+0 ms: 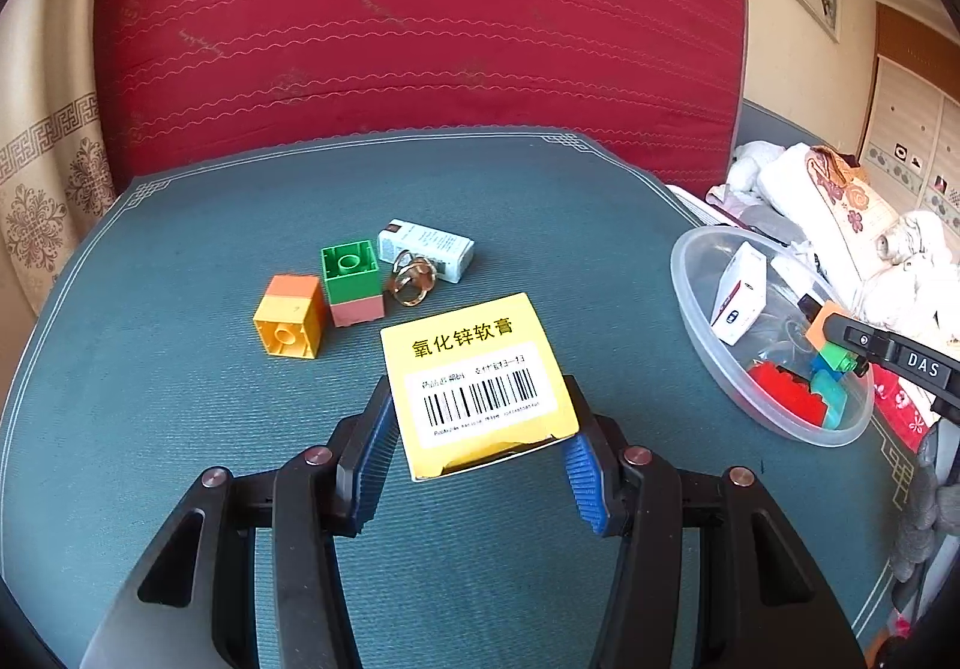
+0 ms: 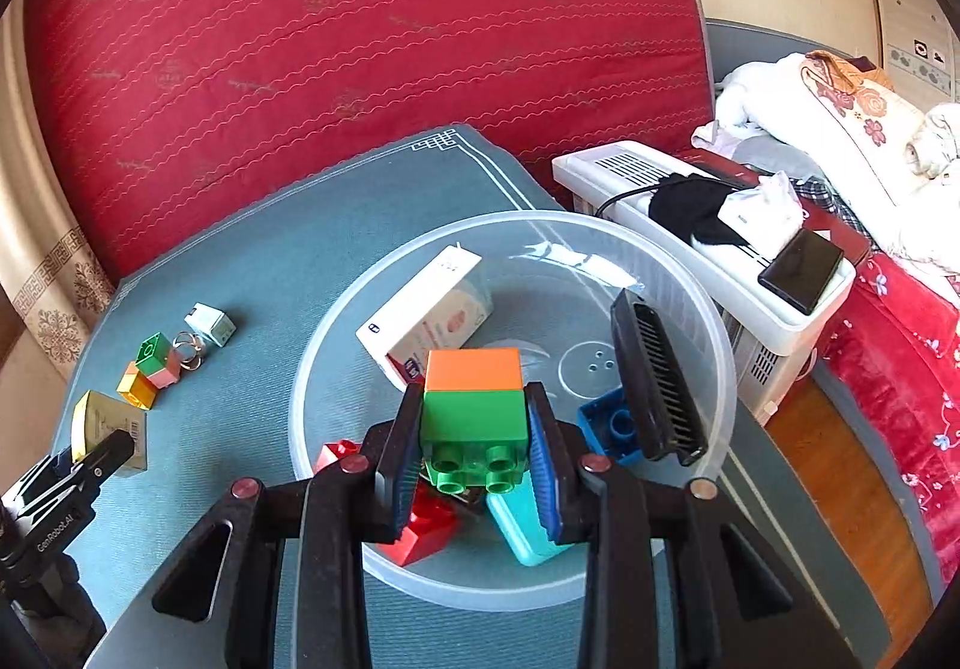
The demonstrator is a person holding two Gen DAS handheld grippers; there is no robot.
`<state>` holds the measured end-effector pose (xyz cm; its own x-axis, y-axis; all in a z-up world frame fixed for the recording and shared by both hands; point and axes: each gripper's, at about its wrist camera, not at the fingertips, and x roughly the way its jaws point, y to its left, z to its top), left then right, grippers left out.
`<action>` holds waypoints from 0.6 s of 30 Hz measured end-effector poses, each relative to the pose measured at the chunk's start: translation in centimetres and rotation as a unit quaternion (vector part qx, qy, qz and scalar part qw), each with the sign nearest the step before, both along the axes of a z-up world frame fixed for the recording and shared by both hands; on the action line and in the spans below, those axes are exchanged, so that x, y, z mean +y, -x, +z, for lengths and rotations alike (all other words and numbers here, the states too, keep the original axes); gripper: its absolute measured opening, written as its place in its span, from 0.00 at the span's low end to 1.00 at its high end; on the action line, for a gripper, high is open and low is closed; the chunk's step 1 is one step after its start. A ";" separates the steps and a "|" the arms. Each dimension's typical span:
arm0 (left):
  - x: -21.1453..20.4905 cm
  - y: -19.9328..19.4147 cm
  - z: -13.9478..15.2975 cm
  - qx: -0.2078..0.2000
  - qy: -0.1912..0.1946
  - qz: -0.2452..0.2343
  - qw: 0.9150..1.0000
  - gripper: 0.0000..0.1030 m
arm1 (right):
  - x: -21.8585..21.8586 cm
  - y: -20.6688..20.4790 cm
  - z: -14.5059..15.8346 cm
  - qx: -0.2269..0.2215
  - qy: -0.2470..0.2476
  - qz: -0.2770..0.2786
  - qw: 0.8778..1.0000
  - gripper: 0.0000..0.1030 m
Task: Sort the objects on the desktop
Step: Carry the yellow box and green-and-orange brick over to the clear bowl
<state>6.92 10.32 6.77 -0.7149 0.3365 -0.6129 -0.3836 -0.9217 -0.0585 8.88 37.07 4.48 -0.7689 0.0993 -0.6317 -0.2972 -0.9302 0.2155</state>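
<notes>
My right tool (image 2: 474, 465) clamps an orange-green block (image 2: 473, 405) over the part-filled bowl (image 2: 336, 309), my left tool (image 1: 480, 447) clamps the yellow box (image 1: 480, 369), while two blocks (image 1: 324, 303), rings and a small box remain on the surface (image 1: 180, 429).

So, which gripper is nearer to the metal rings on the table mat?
Left. The left gripper, holding the yellow ointment box, is just in front of the metal rings. The right gripper is over the clear plastic bowl, away to the side.

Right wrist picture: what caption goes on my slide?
Right gripper holds an orange-green block over the clear bowl.
</notes>
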 end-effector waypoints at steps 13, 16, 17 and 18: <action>3.5 -0.9 0.9 0.000 -0.003 -0.049 0.999 0.53 | 2.8 0.0 -0.9 -0.006 0.002 -0.026 1.000 0.34; 4.6 -1.2 1.2 0.001 -0.001 -0.062 0.998 0.53 | 3.0 0.0 -0.9 -0.005 0.001 -0.024 1.000 0.34; 5.0 -1.2 1.2 0.000 -0.002 -0.067 0.998 0.53 | 3.0 0.1 -0.9 -0.005 0.002 -0.023 1.000 0.34; 5.5 -1.1 1.3 -0.002 -0.004 -0.073 0.997 0.53 | 3.1 0.1 -0.9 -0.005 0.003 -0.023 1.000 0.34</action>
